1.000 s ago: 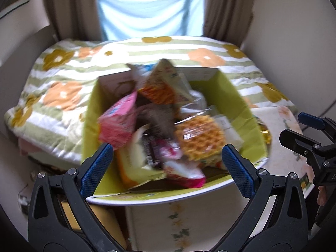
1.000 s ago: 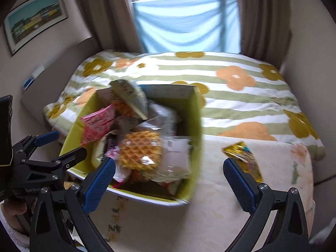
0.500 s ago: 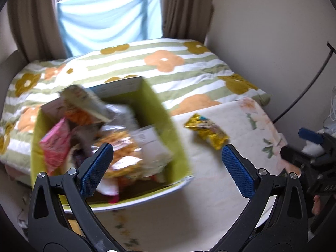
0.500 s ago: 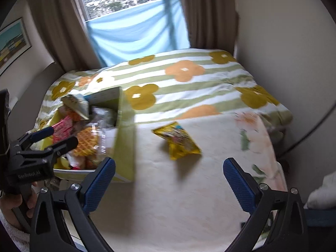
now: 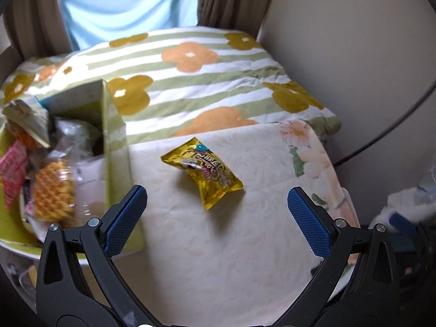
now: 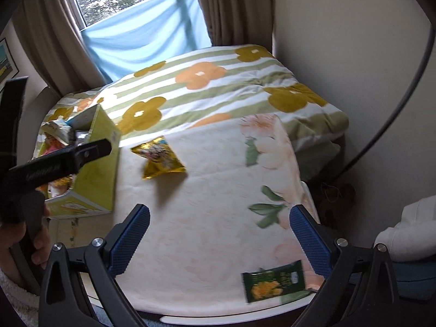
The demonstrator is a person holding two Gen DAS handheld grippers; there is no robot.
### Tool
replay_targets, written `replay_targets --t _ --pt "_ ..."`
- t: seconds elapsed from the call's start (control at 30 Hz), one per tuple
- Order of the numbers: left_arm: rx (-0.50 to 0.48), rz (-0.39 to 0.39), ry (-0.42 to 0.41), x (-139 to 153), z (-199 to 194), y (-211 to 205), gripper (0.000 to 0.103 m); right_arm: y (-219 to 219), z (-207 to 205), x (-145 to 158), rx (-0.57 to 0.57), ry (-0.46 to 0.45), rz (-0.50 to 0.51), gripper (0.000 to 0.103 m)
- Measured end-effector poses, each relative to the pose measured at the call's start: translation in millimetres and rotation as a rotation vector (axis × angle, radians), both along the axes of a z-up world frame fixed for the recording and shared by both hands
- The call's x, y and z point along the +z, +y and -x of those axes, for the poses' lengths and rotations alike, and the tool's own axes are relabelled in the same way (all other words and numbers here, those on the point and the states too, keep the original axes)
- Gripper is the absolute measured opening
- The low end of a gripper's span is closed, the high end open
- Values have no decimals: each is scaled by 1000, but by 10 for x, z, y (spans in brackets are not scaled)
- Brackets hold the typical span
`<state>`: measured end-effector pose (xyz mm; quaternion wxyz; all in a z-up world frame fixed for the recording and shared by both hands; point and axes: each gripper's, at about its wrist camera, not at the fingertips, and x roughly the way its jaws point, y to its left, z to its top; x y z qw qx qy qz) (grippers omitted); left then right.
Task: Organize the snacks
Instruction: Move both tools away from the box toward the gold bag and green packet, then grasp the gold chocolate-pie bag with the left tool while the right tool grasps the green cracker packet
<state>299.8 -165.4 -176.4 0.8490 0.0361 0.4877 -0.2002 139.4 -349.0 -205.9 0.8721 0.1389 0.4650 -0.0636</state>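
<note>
While both tools hung empty above the cloth-covered surface [image 5: 218,259], the step in hand looked like the approach to a loose snack rather than a grasp. The left hand-held gripper [image 5: 216,218] stood wide, its blue pads spread to either side of the yellow snack packet [image 5: 203,171], which lay flat just right of the green cardboard box [image 5: 115,139] and apart from its wall. The right hand-held gripper [image 6: 219,241] was likewise wide and held nothing; a dark green snack packet [image 6: 273,282] lay well away from the box, at the near edge of the surface by the right pad.

The next move probably called for lowering onto the yellow packet, pinching its crinkly film across the narrow side, and lifting it over the box wall.

Already crowded, the box held a waffle pack [image 5: 54,190], a pink packet [image 5: 12,163] and several clear and pale wrappers heaped above the rim, so space was short.
</note>
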Motion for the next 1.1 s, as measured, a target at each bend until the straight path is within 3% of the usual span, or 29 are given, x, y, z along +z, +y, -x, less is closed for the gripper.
replay_targets --t 0.4,0.73,0.83,0.87,0.9,1.1 --pt "42 -138 101 -919 -727 -420 98 -155 54 -643 -171 98 -61 102" --pt "30 -205 141 -1279 -952 -455 91 2 157 -931 -377 149 -53 102" --pt "18 -212 167 -1372 -979 -465 83 -18 228 -1003 -456 169 -67 102" --pt "11 -210 173 -1395 -977 -469 76 -27 259 -1029 -483 176 -74 102" --pt "2 -216 178 -1420 -970 -481 60 -42 302 -1052 -517 185 -70 102" --pt "-39 -237 156 -1432 -919 -519 56 -92 432 -1147 -620 222 -68 102"
